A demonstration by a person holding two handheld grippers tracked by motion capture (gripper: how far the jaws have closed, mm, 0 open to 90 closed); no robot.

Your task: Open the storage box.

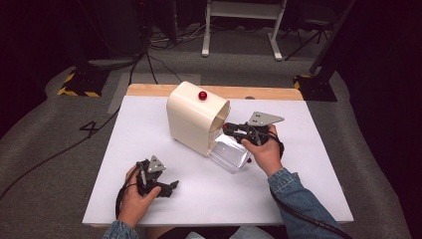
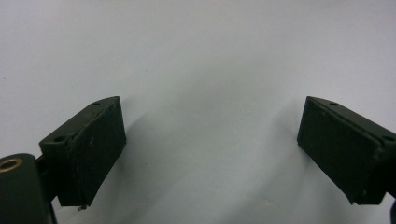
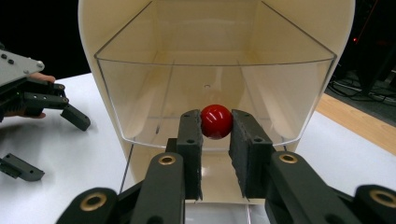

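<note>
Drawer knob (image 3: 216,121), a red ball, sits clamped between the pads of the right gripper (image 3: 216,133); the jaws are closed on it from both sides. It is fixed to the front wall of the clear plastic drawer (image 3: 215,100), which stands partly pulled out of the cream housing (image 1: 191,117). The drawer's long axis runs straight away from the right gripper into the housing, mouth toward that gripper.

Left gripper (image 1: 166,188): rests low over the white table (image 1: 209,189), well apart from the housing, jaws spread wide with nothing between the pads (image 2: 95,149). The left hand (image 1: 134,196) wraps the body from behind.

Right gripper, high view (image 1: 230,130): held level, pointing at the drawer front; the right hand (image 1: 263,149) grips from the near side, denim sleeve (image 1: 293,191) trailing toward the table's near edge.

Bare tabletop lies behind the right gripper, along the drawer's axis. A second red knob (image 1: 202,95) tops the housing.
</note>
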